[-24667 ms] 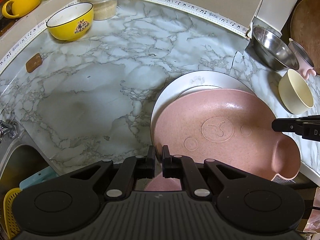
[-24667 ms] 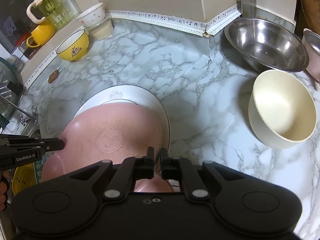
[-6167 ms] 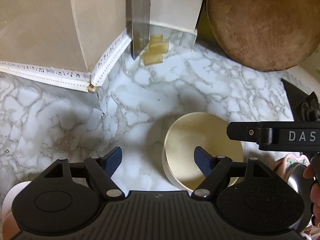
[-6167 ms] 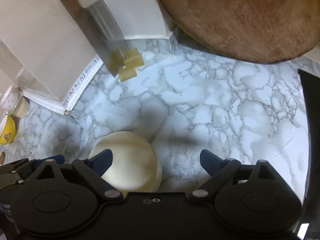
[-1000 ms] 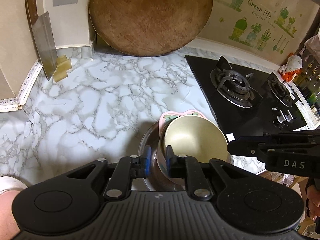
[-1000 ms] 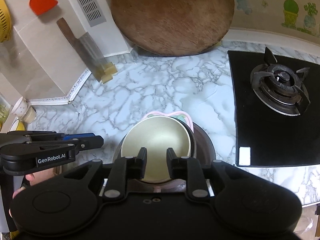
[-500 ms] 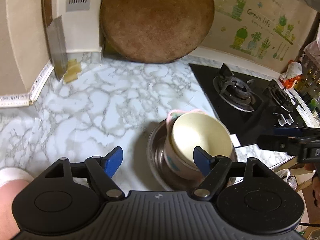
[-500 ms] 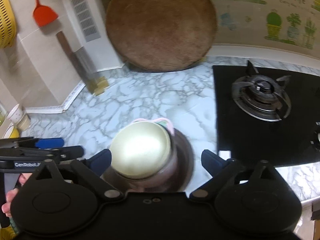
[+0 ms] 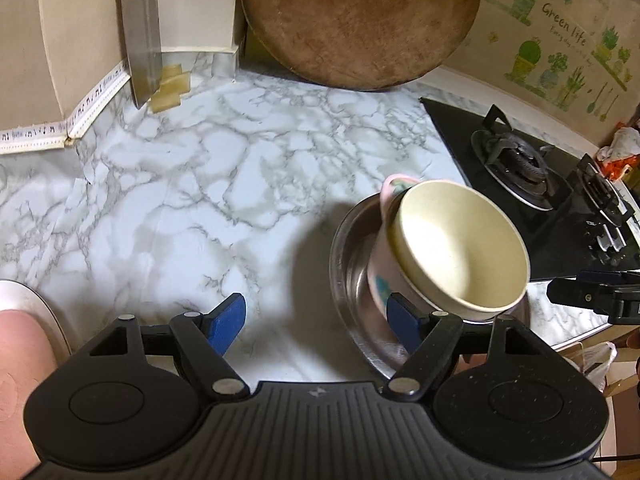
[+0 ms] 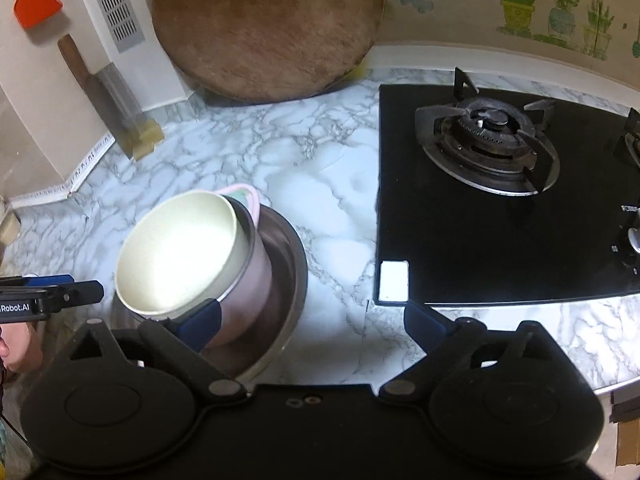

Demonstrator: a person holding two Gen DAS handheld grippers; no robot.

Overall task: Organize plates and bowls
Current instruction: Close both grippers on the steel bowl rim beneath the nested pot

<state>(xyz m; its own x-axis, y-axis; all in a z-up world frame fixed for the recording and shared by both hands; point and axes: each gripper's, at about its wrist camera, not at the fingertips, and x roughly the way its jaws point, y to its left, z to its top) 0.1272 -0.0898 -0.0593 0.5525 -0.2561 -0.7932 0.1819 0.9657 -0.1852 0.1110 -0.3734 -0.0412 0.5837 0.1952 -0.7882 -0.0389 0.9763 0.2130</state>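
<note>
The left gripper stands with its jaws spread wide and nothing pressed between them; they have just been opening. Its right blue pad sits just in front of the near rim of the steel bowl, while its left blue pad hangs over bare marble table. Ahead and to the right of this gripper is the nested stack: the steel bowl on the table, a pink cup with a handle inside it, and a cream bowl seated in the cup and tilted toward the camera.

The right gripper is also spread wide and holds nothing; its jaws have just been opening too. Its left pad lies just in front of the pink cup, and whether it touches cannot be told; its right pad is over the table near the front edge of the black stove. From this gripper the cream bowl and steel bowl lie ahead and to the left, and the stove ahead and to the right.

Far ahead of both grippers a round wooden board leans against the wall, with a cleaver standing to its left. At the lower left of the left gripper a pink plate shows at the edge.
</note>
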